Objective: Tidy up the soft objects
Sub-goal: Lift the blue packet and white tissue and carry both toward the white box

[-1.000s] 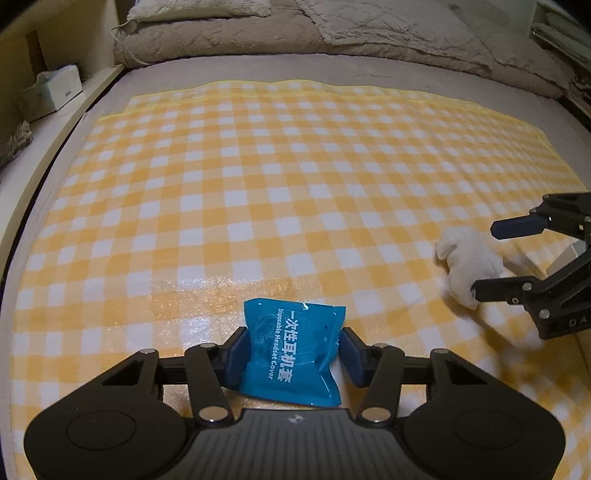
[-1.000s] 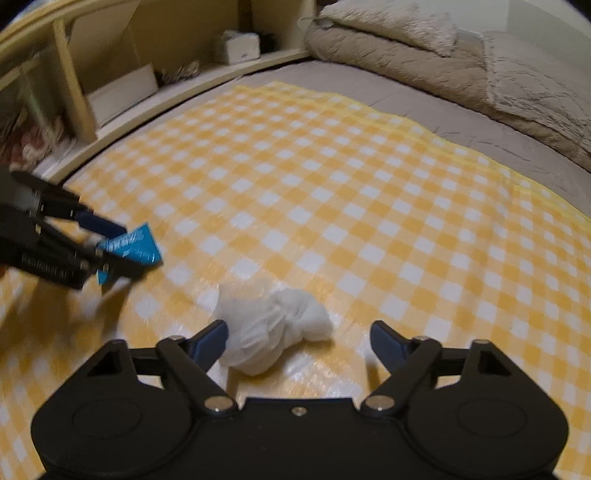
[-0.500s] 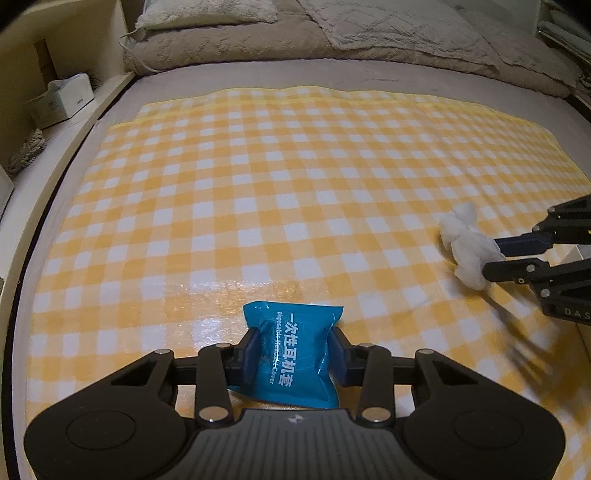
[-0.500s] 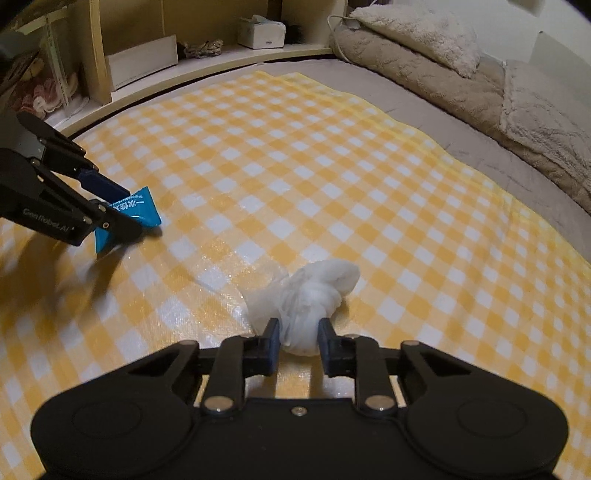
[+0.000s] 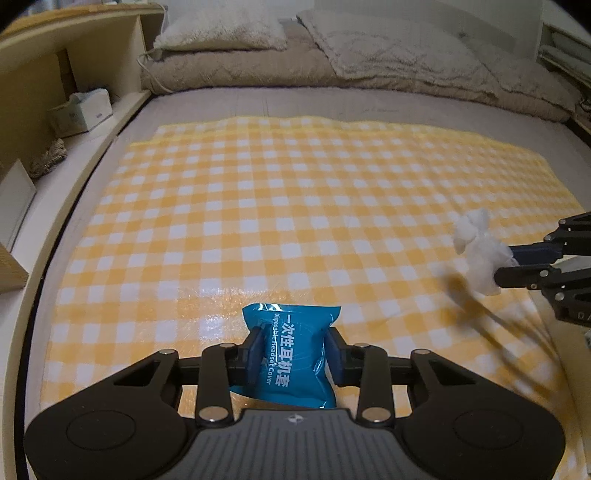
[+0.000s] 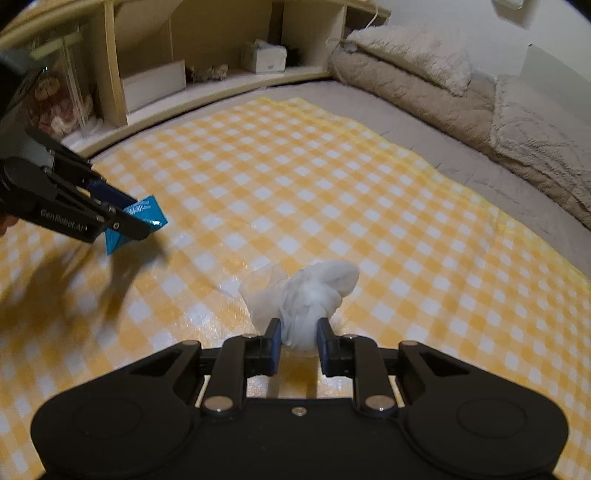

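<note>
A: So which step is this? Looks like the carry: blue packet [image 5: 291, 354] pinched in the left gripper [image 5: 293, 356], white wad [image 6: 306, 295] squeezed in the right gripper [image 6: 298, 341], both lifted over the checkered cloth [image 5: 258, 206].

B: Yep. Next, a drop spot has to be picked, nothing obvious is seen.

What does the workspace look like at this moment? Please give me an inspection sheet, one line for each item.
Surface: yellow-and-white checked cloth spread on a grey mattress.
Job's things: blue headset-cover packet; crumpled white cloth wad.
Clutter: nothing seen on the checked cloth.
Grippers: left claw shut on the packet; right claw shut on the wad. Both items look lifted off the cloth.
Cables: white cord near the pillow.
Surroundings: beige blankets at the head; wooden shelf holding a tissue box.
</note>
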A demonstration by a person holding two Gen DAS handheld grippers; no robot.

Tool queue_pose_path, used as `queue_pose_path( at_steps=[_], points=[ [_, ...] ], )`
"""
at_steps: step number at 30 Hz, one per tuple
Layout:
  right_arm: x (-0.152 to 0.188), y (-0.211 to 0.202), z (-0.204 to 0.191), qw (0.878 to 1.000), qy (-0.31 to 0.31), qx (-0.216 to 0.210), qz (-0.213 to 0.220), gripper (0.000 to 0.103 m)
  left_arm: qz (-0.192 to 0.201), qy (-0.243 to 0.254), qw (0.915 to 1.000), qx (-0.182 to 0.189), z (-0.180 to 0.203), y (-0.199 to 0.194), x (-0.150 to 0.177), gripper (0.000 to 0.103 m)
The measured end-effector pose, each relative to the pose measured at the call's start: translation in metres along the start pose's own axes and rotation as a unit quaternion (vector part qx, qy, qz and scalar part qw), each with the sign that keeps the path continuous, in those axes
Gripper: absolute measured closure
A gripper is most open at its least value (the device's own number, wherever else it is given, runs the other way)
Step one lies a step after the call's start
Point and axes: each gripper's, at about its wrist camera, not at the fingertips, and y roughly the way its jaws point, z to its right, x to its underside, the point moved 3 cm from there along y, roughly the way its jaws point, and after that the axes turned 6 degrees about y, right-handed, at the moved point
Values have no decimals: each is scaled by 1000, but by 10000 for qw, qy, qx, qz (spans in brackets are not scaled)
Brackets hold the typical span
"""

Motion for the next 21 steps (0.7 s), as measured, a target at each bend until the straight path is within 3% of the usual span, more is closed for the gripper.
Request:
queue_pose_path(
  at_steps=[12, 21],
  points=[
    [3, -69, 21, 9974, 410, 164, 567, 82, 697, -261, 9972, 48, 29, -53, -13, 66],
    [13, -124, 50, 9924, 724, 308, 942, 82, 1177, -354, 9918, 336, 64, -81, -32, 66]
  ],
)
